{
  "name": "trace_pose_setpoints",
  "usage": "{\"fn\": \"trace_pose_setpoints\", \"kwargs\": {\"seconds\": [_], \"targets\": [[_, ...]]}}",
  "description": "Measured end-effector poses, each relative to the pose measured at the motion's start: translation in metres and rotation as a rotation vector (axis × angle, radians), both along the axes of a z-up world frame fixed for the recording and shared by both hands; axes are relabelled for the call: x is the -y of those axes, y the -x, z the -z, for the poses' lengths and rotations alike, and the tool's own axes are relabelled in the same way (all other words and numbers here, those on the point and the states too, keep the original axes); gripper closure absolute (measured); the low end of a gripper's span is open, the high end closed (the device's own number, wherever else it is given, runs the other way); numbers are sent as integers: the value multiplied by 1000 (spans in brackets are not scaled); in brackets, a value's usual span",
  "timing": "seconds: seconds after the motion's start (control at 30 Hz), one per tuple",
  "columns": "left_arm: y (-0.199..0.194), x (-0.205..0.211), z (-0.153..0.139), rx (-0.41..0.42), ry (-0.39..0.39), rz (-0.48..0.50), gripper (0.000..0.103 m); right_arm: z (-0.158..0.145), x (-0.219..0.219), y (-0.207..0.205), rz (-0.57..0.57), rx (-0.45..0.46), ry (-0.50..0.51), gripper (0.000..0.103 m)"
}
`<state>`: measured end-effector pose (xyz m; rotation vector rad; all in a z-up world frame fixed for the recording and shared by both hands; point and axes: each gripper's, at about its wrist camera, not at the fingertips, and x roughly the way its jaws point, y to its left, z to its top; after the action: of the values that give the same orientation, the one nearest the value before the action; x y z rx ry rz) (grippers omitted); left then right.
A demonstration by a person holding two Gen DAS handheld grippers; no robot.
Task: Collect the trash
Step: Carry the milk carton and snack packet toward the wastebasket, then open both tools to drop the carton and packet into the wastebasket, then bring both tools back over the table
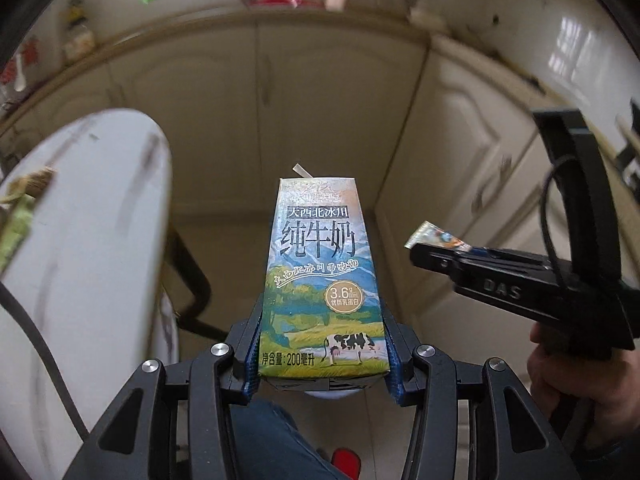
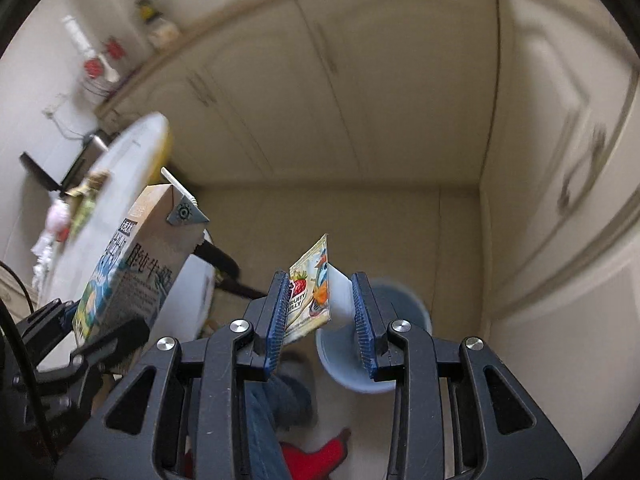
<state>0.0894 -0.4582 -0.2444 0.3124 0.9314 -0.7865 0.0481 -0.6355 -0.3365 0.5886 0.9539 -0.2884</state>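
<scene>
The milk carton [image 1: 320,276] stands upright between the blue pads of the left gripper [image 1: 322,344], which is clamped on its lower sides; a bent straw [image 1: 300,170] sticks out of its top. In the right wrist view the same carton [image 2: 132,268] appears at the left, tilted, with its folded top flap facing the camera.

The right gripper [image 2: 322,304] is closed on a jelly cup [image 2: 320,292]: the printed fruit-jelly lid presses against the left pad and the white cup body against the right pad. From the left wrist view, this gripper [image 1: 432,252] reaches in from the right with a corner of the jelly cup [image 1: 434,236] poking past its tips, and the person's hand [image 1: 568,364] grips its handle. The two grippers are near each other but apart.

Below the right gripper a light blue bin [image 2: 360,344] sits on the floor, partly hidden behind the fingers. A white round table [image 1: 88,248] fills the left side, with some blurred items on it. Cream cabinet doors [image 1: 260,100] run along the back and right. Blue jeans [image 2: 276,408] and something red [image 2: 316,456] show at the bottom.
</scene>
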Motion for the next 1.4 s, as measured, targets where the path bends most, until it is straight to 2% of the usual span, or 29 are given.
{"fn": "trace_pose_setpoints", "kwargs": {"seconds": [0.27,0.37,0.53,0.6,0.67,0.7,0.73,0.8,0.87,0.93,1.1,1.23,1.4], "targets": [[-30,53,62,-120,-143,45,58,77,24,-12,25,-112,-120,73],[-45,66,78,-180,-167,52,57,91,28,-18,32,-131,-146,72],[-63,69,88,-217,-205,52,55,113,41,-18,48,-147,-187,71],[-70,73,90,-216,-205,49,45,118,45,-16,60,-144,-201,64],[-73,79,90,-208,-205,39,41,121,47,-15,61,-140,-208,51],[-71,77,90,-205,-206,39,40,123,48,-15,60,-143,-204,49],[-71,79,89,-201,-206,38,39,123,48,-15,61,-144,-202,46],[-65,72,88,-192,-210,44,33,121,48,-13,75,-143,-199,31],[-61,74,86,-171,-212,51,27,117,51,-9,105,-133,-196,8],[-54,76,83,-140,-219,55,20,114,53,-5,130,-122,-197,0],[-33,67,67,-62,-212,44,19,99,54,3,174,-102,-179,0],[-14,55,45,-13,-158,34,18,74,47,5,175,-55,-151,0],[4,30,14,48,-66,23,18,27,33,7,179,27,-98,0]]}}
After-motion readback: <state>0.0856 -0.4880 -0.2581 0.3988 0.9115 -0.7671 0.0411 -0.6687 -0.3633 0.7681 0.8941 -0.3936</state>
